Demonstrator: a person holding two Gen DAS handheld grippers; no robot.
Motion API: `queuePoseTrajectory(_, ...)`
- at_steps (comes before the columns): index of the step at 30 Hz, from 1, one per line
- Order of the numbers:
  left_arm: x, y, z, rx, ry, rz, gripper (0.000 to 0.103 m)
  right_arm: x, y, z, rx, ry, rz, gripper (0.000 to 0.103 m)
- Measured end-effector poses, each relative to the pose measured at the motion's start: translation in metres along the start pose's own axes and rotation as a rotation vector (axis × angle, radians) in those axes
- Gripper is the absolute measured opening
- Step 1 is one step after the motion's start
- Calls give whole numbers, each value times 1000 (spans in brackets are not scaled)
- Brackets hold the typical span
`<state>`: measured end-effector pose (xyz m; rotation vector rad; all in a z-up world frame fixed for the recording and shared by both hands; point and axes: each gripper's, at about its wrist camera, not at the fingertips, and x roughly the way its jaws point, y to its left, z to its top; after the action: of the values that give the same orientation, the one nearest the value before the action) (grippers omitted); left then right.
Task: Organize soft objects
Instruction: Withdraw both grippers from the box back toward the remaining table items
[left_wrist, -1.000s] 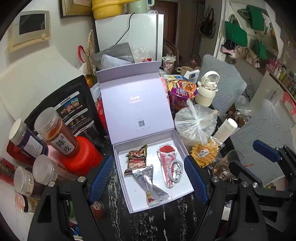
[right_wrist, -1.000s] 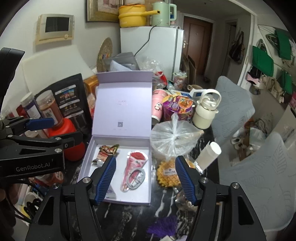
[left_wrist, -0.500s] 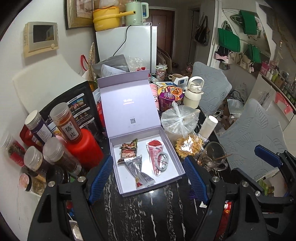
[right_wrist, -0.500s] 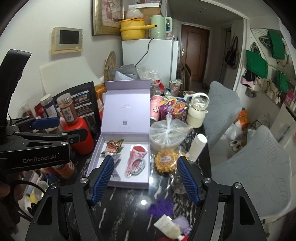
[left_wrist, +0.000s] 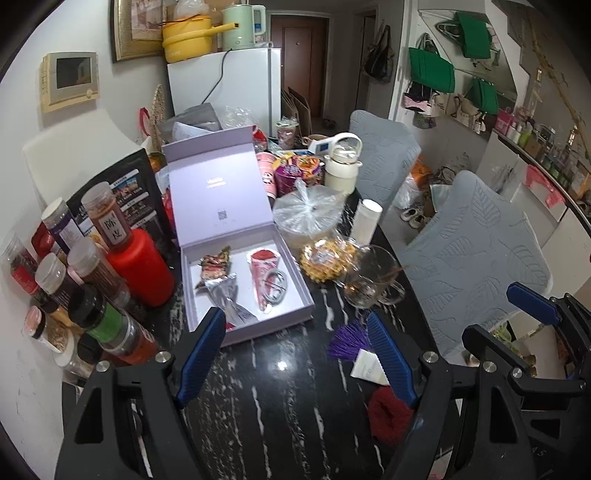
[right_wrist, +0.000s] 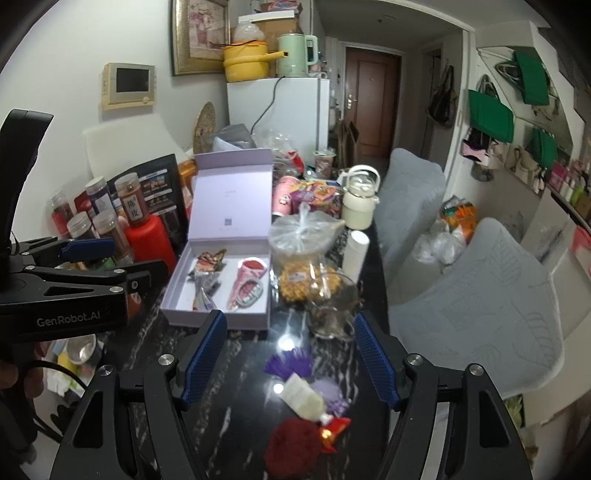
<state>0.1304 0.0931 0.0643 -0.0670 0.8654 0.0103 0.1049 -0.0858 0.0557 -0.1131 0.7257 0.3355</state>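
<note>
Below, both tongs hang over the black marble-patterned table (right_wrist: 243, 417), the left tongs (left_wrist: 295, 354) and right tongs (right_wrist: 290, 356) spread wide and empty. A fluffy dark-red pompom (right_wrist: 293, 446), purple tassel (right_wrist: 290, 362) and cream tube (right_wrist: 301, 395) lie near; the open lilac gift box (right_wrist: 218, 317) holds snack packets beyond.

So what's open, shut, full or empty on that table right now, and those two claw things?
Lilac gift box: lid up, snack packets inside.
Glass mug: upright, looks nearly empty.
Clear bag: knotted shut.
Spice jars: capped.
White kettle: lid on.
Left gripper: open, empty.
Right gripper: open, empty.
</note>
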Motion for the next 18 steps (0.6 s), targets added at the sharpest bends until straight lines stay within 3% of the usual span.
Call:
queuePoseTrajectory(6, -5, -34, -22, 4, 17, -39, 79, -18, -26, -23, 13, 12, -20, 72)
queuePoseTrajectory(18, -20, -87, -61, 38, -7, -29, 79, -42, -63, -67, 36, 44, -37, 72)
